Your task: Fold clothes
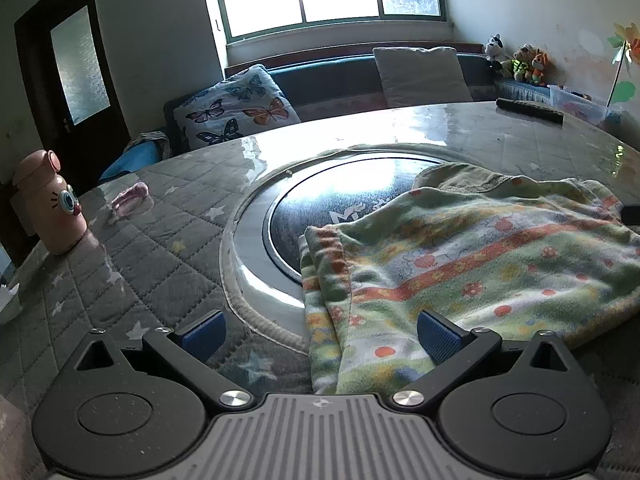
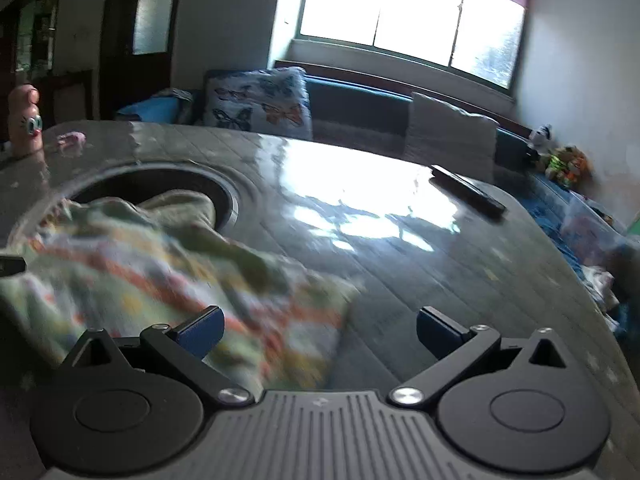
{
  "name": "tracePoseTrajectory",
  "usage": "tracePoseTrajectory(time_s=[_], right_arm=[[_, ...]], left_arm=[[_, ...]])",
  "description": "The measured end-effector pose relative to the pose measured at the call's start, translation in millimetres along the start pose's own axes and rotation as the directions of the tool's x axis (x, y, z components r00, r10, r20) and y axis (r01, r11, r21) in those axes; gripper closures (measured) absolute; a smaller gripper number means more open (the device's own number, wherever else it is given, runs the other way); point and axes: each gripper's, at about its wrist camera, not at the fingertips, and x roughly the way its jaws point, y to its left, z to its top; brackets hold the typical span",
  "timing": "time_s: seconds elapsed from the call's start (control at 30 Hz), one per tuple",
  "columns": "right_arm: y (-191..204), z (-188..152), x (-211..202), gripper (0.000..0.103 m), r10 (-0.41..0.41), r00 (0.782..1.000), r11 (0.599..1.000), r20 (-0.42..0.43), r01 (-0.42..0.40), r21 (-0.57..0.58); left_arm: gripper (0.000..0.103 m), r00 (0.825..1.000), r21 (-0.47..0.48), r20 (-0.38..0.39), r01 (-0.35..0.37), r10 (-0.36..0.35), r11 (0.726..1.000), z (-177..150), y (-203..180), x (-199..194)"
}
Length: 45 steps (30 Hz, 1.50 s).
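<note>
Currently, status: I read the fold as barely begun, with nothing squared up yet.
Garment: the patterned fleece garment (image 1: 460, 264) lies rumpled on the tabletop (image 1: 168, 216), partly draped over the round inset hob (image 1: 320, 200) at the centre.
Left gripper (image 1: 320, 334): jaws spread wide, holding nothing; the garment's near left edge sits between them, one pad over the cloth, the other over the quilted cover.
Right gripper (image 2: 320, 330): jaws spread wide, empty; the garment's near right corner lies beside the left pad. This view is blurred, so I cannot tell whether it touches.
Done: no clean crease or stacked layer visible; one edge looks loosely doubled over.
Remaining: grasp both near corners, spread it flat, then fold in halves.
Bystanders: pink bottle (image 1: 50, 204) and dark remote (image 1: 530, 111) stand well apart from the garment.
</note>
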Motion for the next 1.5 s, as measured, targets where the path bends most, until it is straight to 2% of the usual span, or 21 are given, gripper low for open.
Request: tracePoseTrajectory(time_s=[0.33,0.53,0.67,0.83,1.07,1.33,1.5], right_arm=[[49.8,37.2,43.2,0.000,0.150,0.988,0.985,-0.029,-0.152,-0.087],[68.9,33.7,56.1,0.000,0.155,0.987,0.977,-0.050,-0.161,-0.142],[55.7,34.7,53.1,0.000,0.128,0.991,0.985,-0.030,-0.130,-0.116],[30.0,32.6,59.4,0.000,0.110,0.992,0.992,-0.056,-0.113,-0.047],[8.3,33.2,65.7,0.000,0.048,0.997,0.999,-0.065,-0.049,-0.019],[-21.3,29.1,70.9,0.000,-0.027,0.997,1.000,-0.079,0.028,0.013],[-25.9,30.2,66.8,0.000,-0.040,0.997,0.999,-0.065,0.042,0.027]], left_arm=[[0.000,1.000,0.028,-0.002,-0.010,0.010,1.000,26.1,-2.1,14.5],[0.000,1.000,0.062,0.004,0.003,-0.004,0.998,44.2,-13.9,28.4],[0.000,1.000,0.052,-0.009,0.005,-0.004,0.999,55.2,-16.3,41.9],[0.000,1.000,0.052,-0.025,-0.004,0.005,0.999,63.7,-19.4,57.5],[0.000,0.999,0.056,-0.046,-0.013,0.015,0.998,68.5,-20.1,74.9],[0.000,0.996,0.038,-0.075,-0.038,0.041,0.999,70.2,-11.4,78.5],[0.000,0.996,0.017,-0.087,-0.015,0.016,1.000,75.0,-10.2,74.1]])
